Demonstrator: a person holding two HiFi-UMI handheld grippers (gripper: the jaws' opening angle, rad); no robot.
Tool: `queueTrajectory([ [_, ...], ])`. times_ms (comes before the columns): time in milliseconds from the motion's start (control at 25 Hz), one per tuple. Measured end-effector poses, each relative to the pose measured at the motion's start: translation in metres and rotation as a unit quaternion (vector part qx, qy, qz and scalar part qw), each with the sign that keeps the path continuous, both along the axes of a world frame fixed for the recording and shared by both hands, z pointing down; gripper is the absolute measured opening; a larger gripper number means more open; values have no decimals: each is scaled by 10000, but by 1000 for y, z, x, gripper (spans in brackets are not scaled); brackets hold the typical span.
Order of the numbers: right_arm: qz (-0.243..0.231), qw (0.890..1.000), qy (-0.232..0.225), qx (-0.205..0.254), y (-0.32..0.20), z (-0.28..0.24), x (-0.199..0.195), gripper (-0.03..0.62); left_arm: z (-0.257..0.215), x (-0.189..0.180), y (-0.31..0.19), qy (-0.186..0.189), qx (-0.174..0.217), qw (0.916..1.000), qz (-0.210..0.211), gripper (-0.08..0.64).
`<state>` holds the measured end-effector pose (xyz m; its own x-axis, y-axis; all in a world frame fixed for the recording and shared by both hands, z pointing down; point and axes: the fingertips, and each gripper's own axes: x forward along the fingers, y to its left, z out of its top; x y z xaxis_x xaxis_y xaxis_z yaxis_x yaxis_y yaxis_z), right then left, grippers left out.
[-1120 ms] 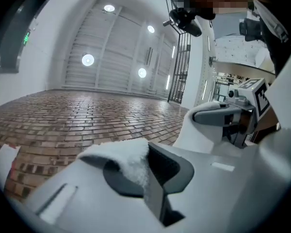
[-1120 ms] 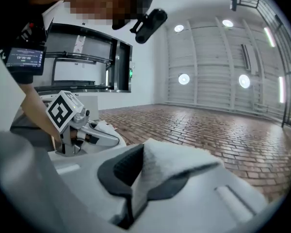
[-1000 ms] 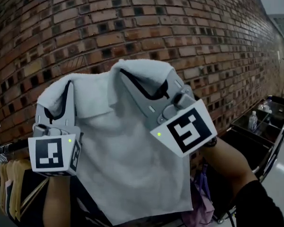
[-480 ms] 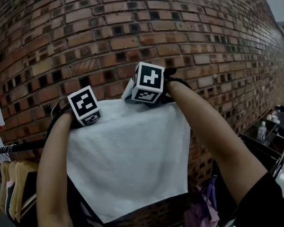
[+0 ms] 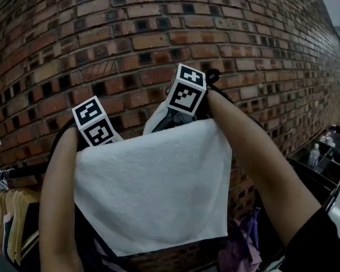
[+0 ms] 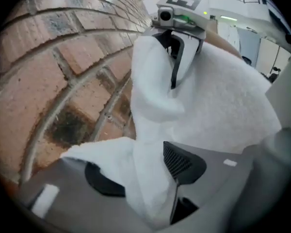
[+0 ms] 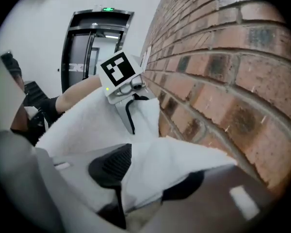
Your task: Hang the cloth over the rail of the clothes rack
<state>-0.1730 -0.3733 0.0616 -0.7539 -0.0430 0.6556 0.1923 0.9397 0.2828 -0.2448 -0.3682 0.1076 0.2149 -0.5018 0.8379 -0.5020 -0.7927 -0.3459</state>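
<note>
A white cloth (image 5: 153,191) hangs flat in front of the brick wall, its top edge folded over toward the wall. The rail under that fold is hidden. Both grippers reach over the fold, and the head view shows only their marker cubes, left (image 5: 93,120) and right (image 5: 187,90). In the left gripper view my left gripper (image 6: 140,174) has just been opening. Its jaws stand apart with a bunched corner of cloth (image 6: 223,96) loose between them. My right gripper (image 7: 148,174) has also just been opening, with the cloth's (image 7: 82,125) other corner lying slack between its pads.
The brick wall (image 5: 130,44) is close behind both grippers. A black rail (image 5: 14,174) with clothes on hangers (image 5: 11,220) runs at lower left. A purple garment (image 5: 243,248) hangs at bottom right. A black cart with a bottle (image 5: 314,154) stands at far right.
The cloth went from being held up before the camera to hanging down, folded over at the top. Both grippers tipped forward and down toward the wall, and their jaws spread.
</note>
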Motion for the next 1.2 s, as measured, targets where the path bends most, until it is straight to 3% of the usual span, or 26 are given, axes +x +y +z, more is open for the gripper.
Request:
queueTrajectory([
  [80, 30, 9997, 163, 161, -2, 2, 3, 184, -3, 6, 4, 300, -107, 9995, 52, 265],
  [240, 285, 9989, 228, 305, -13, 5, 10, 184, -11, 11, 7, 762, -141, 9970, 89, 272],
  [320, 627, 9920, 805, 745, -29, 19, 20, 184, -25, 10, 4, 1130, 56, 9936, 3, 272],
  [360, 601, 9893, 1014, 863, -31, 26, 22, 184, -27, 5, 3, 1096, 103, 9939, -106, 270],
  [400, 472, 9914, 941, 783, -27, 26, 19, 184, -23, -1, 3, 912, 70, 9956, -188, 270],
  [480, 277, 9972, 487, 499, -16, 14, 12, 184, -18, -1, 7, 777, -61, 9969, -46, 270],
  [520, 169, 9983, 342, 432, -11, 8, 11, 184, -26, 7, 11, 1151, -39, 9932, 165, 270],
  [600, 83, 9997, 69, 198, -6, 1, 8, 184, -59, 22, 16, 2141, 288, 9753, 465, 267],
  [640, 169, 9996, 115, 218, -9, 3, 10, 184, -71, 20, 14, 2319, 489, 9705, 433, 265],
  [720, 295, 9984, 345, 351, -16, 10, 14, 184, -67, 7, 11, 1978, 494, 9789, 151, 265],
  [800, 248, 9988, 317, 282, -14, 9, 14, 184, -46, -1, 11, 1451, 99, 9894, -42, 264],
  [920, 148, 9998, 121, 96, -7, 4, 10, 184, -27, 0, 13, 953, -280, 9950, -60, 264],
  [1000, 288, 9991, 275, 139, -12, 9, 13, 184, -36, -1, 5, 569, 69, 9984, 16, 264],
  [1040, 450, 9977, 423, 266, -20, 14, 17, 184, -38, -10, 0, 60, 265, 9996, -38, 228],
  [1120, 577, 9940, 703, 608, -30, 21, 22, 184, -28, -34, 3, -1165, 60, 9927, -304, 212],
  [1200, 465, 9934, 706, 778, -27, 18, 22, 184, -14, -54, 6, -2196, -319, 9740, -461, 235],
])
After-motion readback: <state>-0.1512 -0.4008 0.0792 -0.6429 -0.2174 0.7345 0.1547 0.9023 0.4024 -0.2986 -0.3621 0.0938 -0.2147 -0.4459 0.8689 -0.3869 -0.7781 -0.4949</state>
